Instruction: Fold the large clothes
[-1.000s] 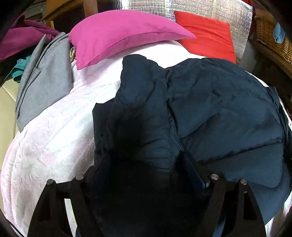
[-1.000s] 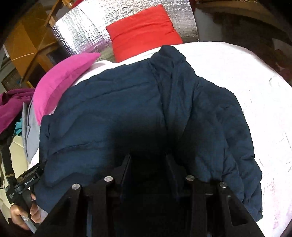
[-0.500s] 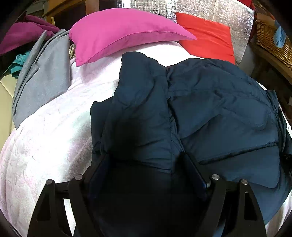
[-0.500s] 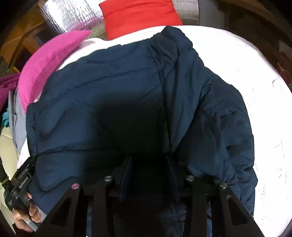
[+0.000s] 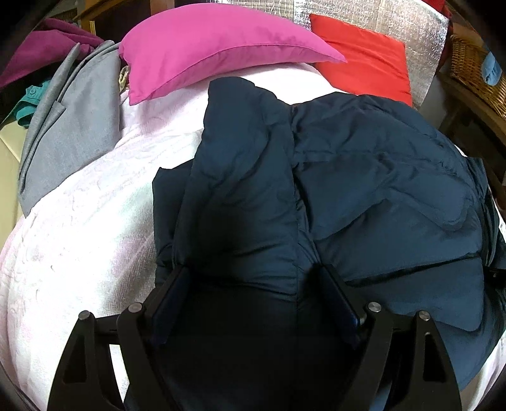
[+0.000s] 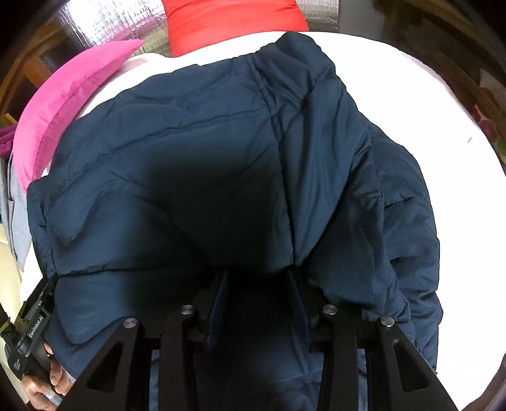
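Observation:
A navy padded jacket lies on a white bed cover, both sleeves folded over the body. My left gripper stands at the jacket's near left part, jaws wide apart, fabric bulging between the fingers. My right gripper stands at the near right part of the jacket, jaws apart, fabric between the fingers. The left gripper's handle and the hand holding it show in the right wrist view at lower left.
A pink pillow and a red pillow lie at the bed's head against silver foil padding. A grey garment and a maroon one lie at far left. A wicker basket stands at right.
Both grippers have moved forward over the jacket. The jacket looks larger in both views. The right sleeve has settled flatter onto the body.

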Action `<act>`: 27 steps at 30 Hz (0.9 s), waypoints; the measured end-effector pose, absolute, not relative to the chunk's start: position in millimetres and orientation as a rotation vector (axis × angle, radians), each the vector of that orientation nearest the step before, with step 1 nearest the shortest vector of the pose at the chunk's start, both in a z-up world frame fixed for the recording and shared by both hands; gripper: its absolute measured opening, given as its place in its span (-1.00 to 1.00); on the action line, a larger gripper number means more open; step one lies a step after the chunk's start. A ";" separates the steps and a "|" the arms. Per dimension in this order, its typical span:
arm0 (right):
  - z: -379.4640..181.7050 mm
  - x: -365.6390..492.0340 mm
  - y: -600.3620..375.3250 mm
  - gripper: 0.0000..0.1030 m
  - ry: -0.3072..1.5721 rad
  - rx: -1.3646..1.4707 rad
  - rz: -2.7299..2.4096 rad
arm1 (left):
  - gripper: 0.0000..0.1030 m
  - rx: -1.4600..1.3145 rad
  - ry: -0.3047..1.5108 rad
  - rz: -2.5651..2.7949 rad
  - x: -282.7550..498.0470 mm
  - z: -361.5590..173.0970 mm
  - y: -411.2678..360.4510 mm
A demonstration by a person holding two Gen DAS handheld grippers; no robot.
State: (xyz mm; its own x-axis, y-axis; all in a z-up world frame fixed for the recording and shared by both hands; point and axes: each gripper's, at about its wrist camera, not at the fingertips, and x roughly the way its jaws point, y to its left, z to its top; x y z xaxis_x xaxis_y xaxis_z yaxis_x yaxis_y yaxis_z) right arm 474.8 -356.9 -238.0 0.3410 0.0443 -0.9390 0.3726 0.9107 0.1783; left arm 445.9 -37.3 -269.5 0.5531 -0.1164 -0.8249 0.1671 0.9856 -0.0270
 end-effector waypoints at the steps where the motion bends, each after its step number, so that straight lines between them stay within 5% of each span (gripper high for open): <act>1: -238.6 476.0 -355.8 -0.16 1.208 0.393 -0.218 | 0.64 0.060 0.972 -0.165 446.9 -269.7 -38.3; 27: -251.9 446.1 -355.6 -0.13 0.972 0.355 -0.023 | 0.73 0.021 0.956 0.031 418.7 -250.3 -59.3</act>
State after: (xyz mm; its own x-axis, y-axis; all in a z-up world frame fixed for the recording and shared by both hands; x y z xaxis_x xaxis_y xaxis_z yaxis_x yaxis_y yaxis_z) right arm 446.1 -355.6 -252.0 0.5684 0.1381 -0.8111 0.1768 0.9423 0.2843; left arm 418.7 -59.3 -250.3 0.5767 0.0357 -0.8162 -0.0166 0.9994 0.0319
